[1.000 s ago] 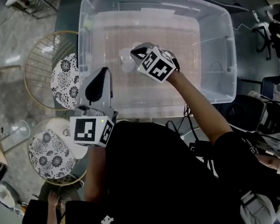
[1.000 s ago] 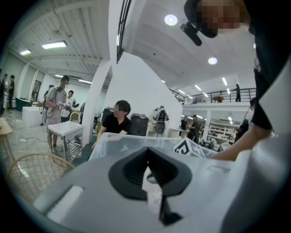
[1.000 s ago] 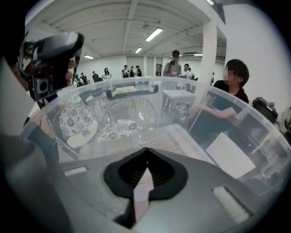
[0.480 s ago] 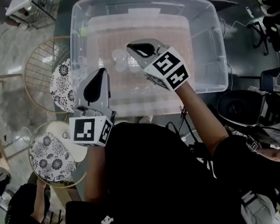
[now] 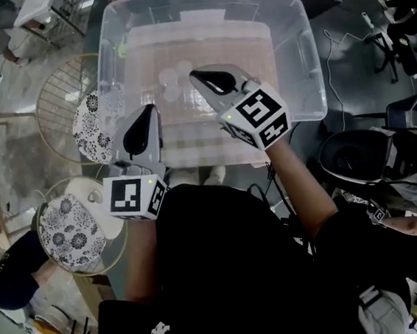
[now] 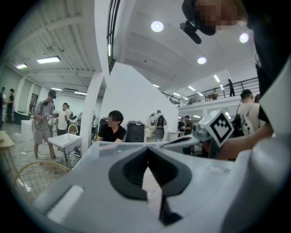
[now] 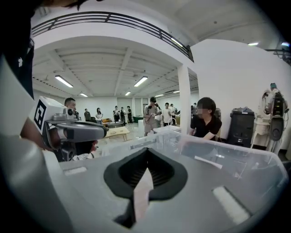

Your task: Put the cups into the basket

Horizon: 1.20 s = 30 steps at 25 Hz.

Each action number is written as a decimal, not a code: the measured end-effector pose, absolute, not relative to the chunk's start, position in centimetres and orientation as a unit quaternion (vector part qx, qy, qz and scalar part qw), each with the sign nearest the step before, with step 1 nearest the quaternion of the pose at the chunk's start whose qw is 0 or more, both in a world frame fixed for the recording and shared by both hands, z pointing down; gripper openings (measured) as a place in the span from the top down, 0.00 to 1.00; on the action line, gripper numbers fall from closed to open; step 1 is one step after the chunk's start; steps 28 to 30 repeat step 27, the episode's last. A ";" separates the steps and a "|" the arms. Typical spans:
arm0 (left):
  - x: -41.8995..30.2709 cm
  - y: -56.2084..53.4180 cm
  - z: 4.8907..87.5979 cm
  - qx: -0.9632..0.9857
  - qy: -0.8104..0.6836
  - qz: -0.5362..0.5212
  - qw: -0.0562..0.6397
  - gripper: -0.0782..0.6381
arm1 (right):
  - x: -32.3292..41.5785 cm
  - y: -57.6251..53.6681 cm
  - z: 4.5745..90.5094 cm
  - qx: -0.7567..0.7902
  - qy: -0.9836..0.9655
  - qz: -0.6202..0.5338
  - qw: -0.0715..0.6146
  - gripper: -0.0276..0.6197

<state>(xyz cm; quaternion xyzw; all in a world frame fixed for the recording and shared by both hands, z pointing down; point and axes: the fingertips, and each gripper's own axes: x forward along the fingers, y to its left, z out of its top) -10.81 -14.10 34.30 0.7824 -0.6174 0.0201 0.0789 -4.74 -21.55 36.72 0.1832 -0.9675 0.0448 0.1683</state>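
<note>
Left gripper (image 5: 144, 128) and right gripper (image 5: 213, 82) are held closed, empty; clear plastic cups (image 5: 172, 85) are judged light, crushable, best pinched at rims.

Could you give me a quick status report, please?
Left gripper shut, empty; right gripper shut, empty, both at the clear bin. Cups in the bin, none gripped. Wire basket left, floral disc in it.
</note>
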 end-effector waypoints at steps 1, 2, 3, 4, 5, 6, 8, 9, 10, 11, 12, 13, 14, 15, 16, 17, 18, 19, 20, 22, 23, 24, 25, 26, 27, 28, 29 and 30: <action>-10.6 -13.7 34.2 0.781 -0.619 0.020 0.076 0.88 | -4.4 -21.0 36.3 0.183 -0.969 0.044 0.163 0.95; -10.3 -13.2 34.2 0.780 -0.621 0.021 0.074 0.88 | -4.1 -20.3 36.1 0.182 -0.970 0.042 0.159 0.95; -9.9 -12.7 34.1 0.779 -0.623 0.021 0.072 0.88 | -3.7 -19.6 35.8 0.180 -0.971 0.041 0.155 0.95; -9.4 -12.1 34.0 0.778 -0.624 0.022 0.070 0.88 | -3.3 -18.9 35.6 0.179 -0.971 0.039 0.151 0.95; -8.9 -11.5 33.8 0.778 -0.624 0.022 0.069 0.88 | -2.9 -18.2 35.4 0.178 -0.972 0.037 0.148 0.95; -8.4 -11.0 33.8 0.778 -0.624 0.023 0.067 0.88 | -2.5 -17.6 35.3 0.177 -0.973 0.037 0.145 0.95; -7.7 -9.9 33.8 0.776 -0.627 0.023 0.066 0.88 | -1.6 -16.4 35.2 0.176 -0.973 0.037 0.145 0.95; -7.4 -9.5 33.8 0.775 -0.629 0.024 0.065 0.88 | -1.3 -15.9 35.3 0.174 -0.973 0.038 0.146 0.95; -7.2 -9.1 33.9 0.774 -0.629 0.025 0.062 0.88 | -1.1 -15.4 35.3 0.172 -0.974 0.037 0.145 0.95; -6.9 -8.8 33.9 0.774 -0.630 0.027 0.060 0.88 | -1.0 -15.1 35.2 0.171 -0.974 0.033 0.143 0.95; -6.7 -8.5 33.9 0.774 -0.630 0.030 0.056 0.88 | -0.9 -14.8 35.1 0.171 -0.975 0.029 0.139 0.95; -6.6 -8.1 33.9 0.773 -0.631 0.036 0.050 0.88 | -0.9 -14.5 35.1 0.170 -0.976 0.024 0.136 0.95; -6.5 -7.8 33.9 0.771 -0.633 0.045 0.043 0.88 | -0.9 -14.2 35.1 0.169 -0.976 0.020 0.135 0.95; -6.6 -7.3 33.8 0.769 -0.637 0.054 0.033 0.88 | -0.9 -13.8 35.1 0.167 -0.977 0.018 0.134 0.95; -6.7 -6.8 33.5 0.766 -0.640 0.062 0.025 0.88 | -0.9 -13.3 34.9 0.164 -0.978 0.016 0.131 0.95; -6.8 -6.3 33.2 0.763 -0.643 0.067 0.020 0.88 | -1.0 -12.7 34.5 0.162 -0.979 0.014 0.124 0.95; -6.9 -5.7 33.0 0.761 -0.645 0.068 0.017 0.88 | -0.9 -12.2 34.2 0.162 -0.980 0.012 0.118 0.95; -6.9 -5.3 32.7 0.760 -0.646 0.067 0.016 0.88 | -0.8 -11.7 34.0 0.163 -0.980 0.011 0.114 0.95; -6.9 -4.9 32.6 0.759 -0.647 0.066 0.015 0.88 | -0.6 -11.3 33.9 0.166 -0.980 0.010 0.113 0.95; -6.9 -4.5 32.7 0.759 -0.648 0.065 0.014 0.88 | -0.4 -10.8 34.0 0.170 -0.979 0.011 0.109 0.95; -7.0 -4.4 32.8 0.759 -0.647 0.065 0.014 0.88 | -0.4 -10.6 34.0 0.171 -0.980 0.013 0.105 0.95; -7.1 -4.3 32.9 0.760 -0.647 0.065 0.014 0.88 | -0.6 -10.4 34.0 0.172 -0.980 0.014 0.102 0.95; -7.3 -4.3 33.1 0.760 -0.647 0.065 0.013 0.88 | -0.8 -10.2 34.1 0.172 -0.980 0.014 0.098 0.95; -7.5 -4.3 33.3 0.760 -0.647 0.066 0.013 0.88 | -1.0 -10.0 34.1 0.172 -0.980 0.015 0.094 0.95; -7.7 -4.3 33.5 0.760 -0.646 0.066 0.013 0.88 | -1.2 -9.8 34.1 0.172 -0.981 0.015 0.091 0.95; -7.7 -4.3 33.5 0.760 -0.646 0.066 0.013 0.88 | -1.2 -9.8 34.1 0.172 -0.981 0.015 0.091 0.95; -7.7 -4.3 33.5 0.760 -0.646 0.066 0.013 0.88 | -1.2 -9.8 34.1 0.172 -0.981 0.015 0.091 0.95; -7.7 -4.3 33.5 0.760 -0.646 0.066 0.013 0.88 | -1.2 -9.8 34.1 0.172 -0.981 0.015 0.091 0.95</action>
